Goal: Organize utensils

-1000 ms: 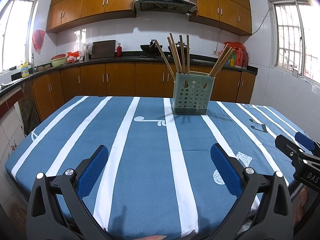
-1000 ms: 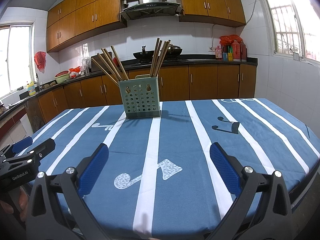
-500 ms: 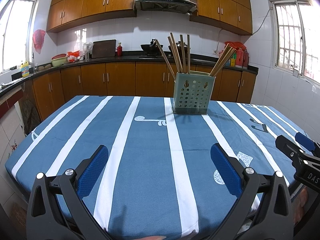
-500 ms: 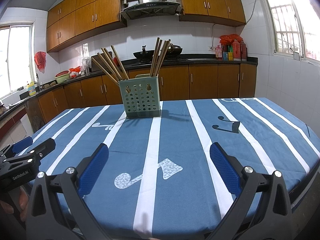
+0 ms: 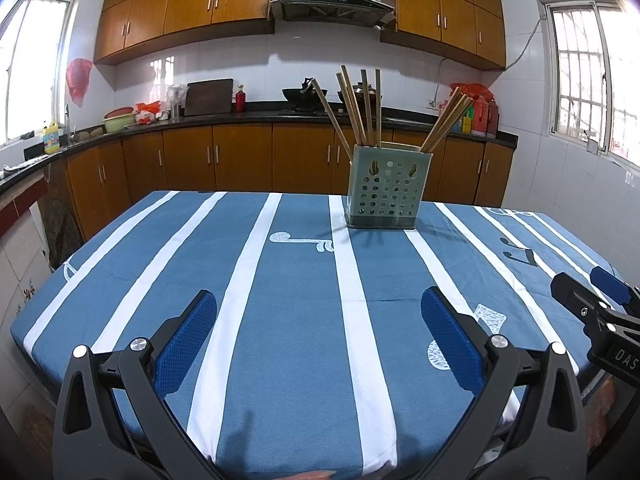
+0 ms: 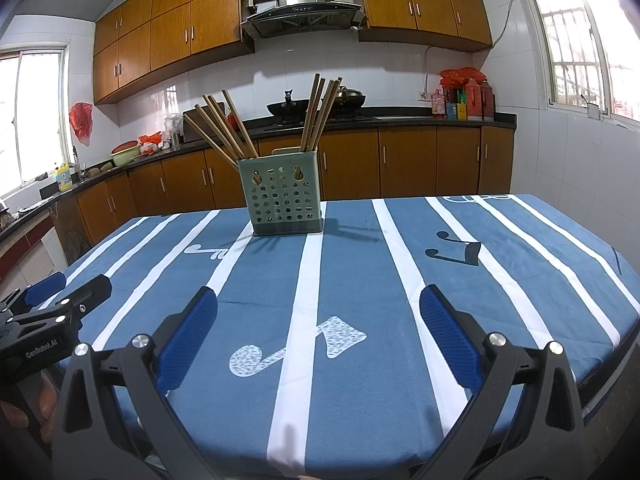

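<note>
Hovering over the near left edge of the tabletop [image 5: 280, 360], the left gripper [image 5: 318, 322] is seen with jaws spread wide and nothing held between its blue pads [image 5: 182, 340]. Toward the far edge, right of centre in the left view, the green perforated holder [image 5: 386, 192] is found standing upright, with wooden chopsticks [image 5: 356, 108] splayed out of it in two loose bundles. The chopsticks are judged light, stiff and somewhat smooth; a grip on the upper shafts, well above the rim, would be favoured, and the light holder could be tipped by a sideways pull. Between grippers and holder, only bare striped cloth is seen, so open room is left for an approach. At the near right edge, the right gripper [image 6: 318, 320] is likewise held wide open and empty.
</note>
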Demonstrator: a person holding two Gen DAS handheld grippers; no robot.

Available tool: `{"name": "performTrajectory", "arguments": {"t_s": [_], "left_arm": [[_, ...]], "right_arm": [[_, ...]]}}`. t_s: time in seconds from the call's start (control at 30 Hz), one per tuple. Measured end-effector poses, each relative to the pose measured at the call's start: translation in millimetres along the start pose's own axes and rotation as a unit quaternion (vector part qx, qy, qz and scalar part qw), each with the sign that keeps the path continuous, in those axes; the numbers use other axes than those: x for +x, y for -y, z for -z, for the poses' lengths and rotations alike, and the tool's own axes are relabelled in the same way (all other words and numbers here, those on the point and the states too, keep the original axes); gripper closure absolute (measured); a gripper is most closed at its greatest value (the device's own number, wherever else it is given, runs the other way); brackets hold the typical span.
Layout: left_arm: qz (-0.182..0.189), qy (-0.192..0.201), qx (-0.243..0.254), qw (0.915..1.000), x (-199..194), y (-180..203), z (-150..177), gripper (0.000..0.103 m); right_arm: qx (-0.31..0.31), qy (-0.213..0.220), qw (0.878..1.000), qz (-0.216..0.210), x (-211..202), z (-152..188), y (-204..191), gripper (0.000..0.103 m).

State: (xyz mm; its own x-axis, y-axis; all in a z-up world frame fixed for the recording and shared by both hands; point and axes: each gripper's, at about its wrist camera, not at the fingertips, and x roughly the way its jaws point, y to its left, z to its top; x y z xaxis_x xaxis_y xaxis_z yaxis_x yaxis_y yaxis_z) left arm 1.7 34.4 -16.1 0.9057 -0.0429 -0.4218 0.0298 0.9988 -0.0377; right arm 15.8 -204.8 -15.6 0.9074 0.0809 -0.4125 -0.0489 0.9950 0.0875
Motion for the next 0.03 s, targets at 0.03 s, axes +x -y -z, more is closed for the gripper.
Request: {"name": "performTrajectory", "arguments": {"t_s": [0.03], "left_arm": [[0.0, 0.0, 0.0, 1.0, 0.0, 0.0, -0.2, 0.002]], "right_arm": [[0.0, 0.0, 1.0, 0.0, -0.1, -0.1, 0.1, 0.004]]}}
